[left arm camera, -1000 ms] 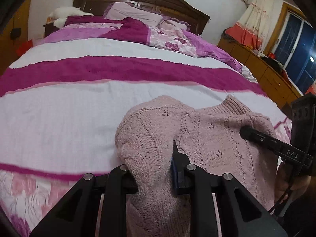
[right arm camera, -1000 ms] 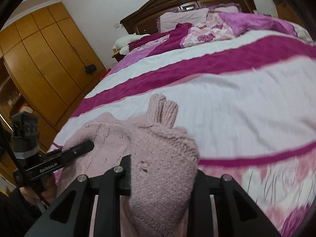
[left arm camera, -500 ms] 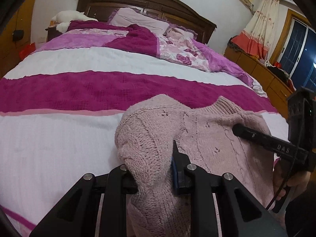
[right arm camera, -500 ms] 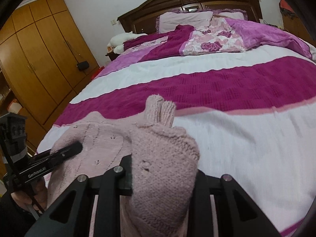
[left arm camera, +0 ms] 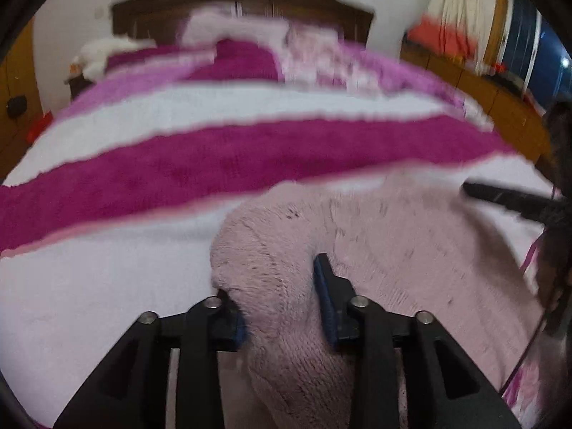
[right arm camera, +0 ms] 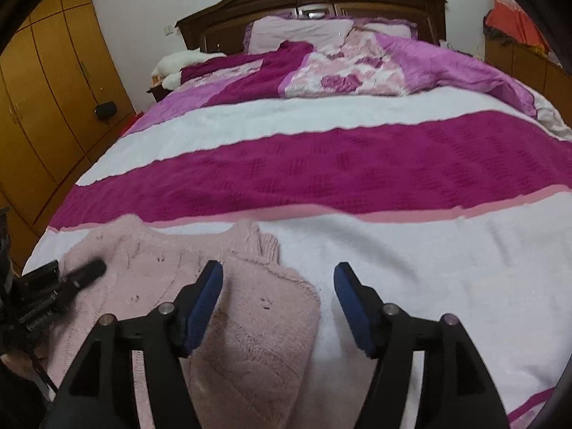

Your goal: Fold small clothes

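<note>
Sweater (right arm camera: pixel 228 307): pale pink knit, lying on the white band of the bed cover (right arm camera: pixel 411 257) near the foot of the bed, spread toward the left side; ribbed neck or cuff edge points up the bed
Left claw (left arm camera: pixel 279 296): closed on a bunched fold of the sweater (left arm camera: pixel 282 286); knit fills the gap between the blue pads and bulges above them
Right claw (right arm camera: pixel 279 296): jaws spread wide, nothing between them; left pad sits over the sweater's near-right part, right pad over bare white cover; contact with the knit cannot be told
Cross view: right claw's dark finger shows at the right edge of the left wrist view, over the sweater's far side; left claw shows at the left edge of the right wrist view, tip on the knit
Bed cover: wide magenta band beyond the sweater, then white, then purple and floral bedding (right arm camera: pixel 343 71)
Headboard (right arm camera: pixel 311 3): dark wood, with pillow (right arm camera: pixel 296 34) in front
Wardrobe (right arm camera: pixel 46 82): orange wood, left of bed
Image quality: left wrist view motion-blurred
</note>
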### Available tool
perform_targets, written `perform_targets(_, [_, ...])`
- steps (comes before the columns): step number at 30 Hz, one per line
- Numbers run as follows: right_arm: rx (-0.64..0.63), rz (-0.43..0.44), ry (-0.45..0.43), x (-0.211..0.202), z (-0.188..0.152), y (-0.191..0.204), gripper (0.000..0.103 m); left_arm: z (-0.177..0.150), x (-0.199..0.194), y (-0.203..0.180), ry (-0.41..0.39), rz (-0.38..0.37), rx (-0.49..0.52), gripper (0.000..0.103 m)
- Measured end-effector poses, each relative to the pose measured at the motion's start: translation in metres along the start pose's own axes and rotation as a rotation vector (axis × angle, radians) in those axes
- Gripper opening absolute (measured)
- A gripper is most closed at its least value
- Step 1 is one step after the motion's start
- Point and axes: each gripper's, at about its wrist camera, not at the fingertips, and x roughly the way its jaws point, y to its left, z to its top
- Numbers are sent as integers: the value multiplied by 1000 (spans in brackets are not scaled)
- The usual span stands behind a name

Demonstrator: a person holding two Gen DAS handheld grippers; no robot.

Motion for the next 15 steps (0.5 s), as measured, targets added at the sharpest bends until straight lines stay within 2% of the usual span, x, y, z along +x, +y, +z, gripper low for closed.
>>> perform_targets(1, [2,-3,7,-3,-2,2,72,2,8,5,84,-2,-31,26])
perform_targets(2, [2,-8,16,-5,-5,5,72,3,12,15,161,-15,-116,31])
perform_targets(3, [-3,-10,21,-8,-7,9,72,3,9,31,205,-65,-253,38])
perform_targets(5, [-17,-8,27,-14,-12,16,72,-2,2,53,266,-162,-438,40])
perform_targets(7, [-28,-14,41,-22,-18,22,72,-9,-14,66,265,-205,-523,40])
perform_targets(11, [-57,-15,42,-45,-29,36,72,-23,-61,61,206,-83,-443,40])
perform_targets(15, [-62,-9,27,-75,-39,47,72,-40,-102,37,179,16,-330,40])
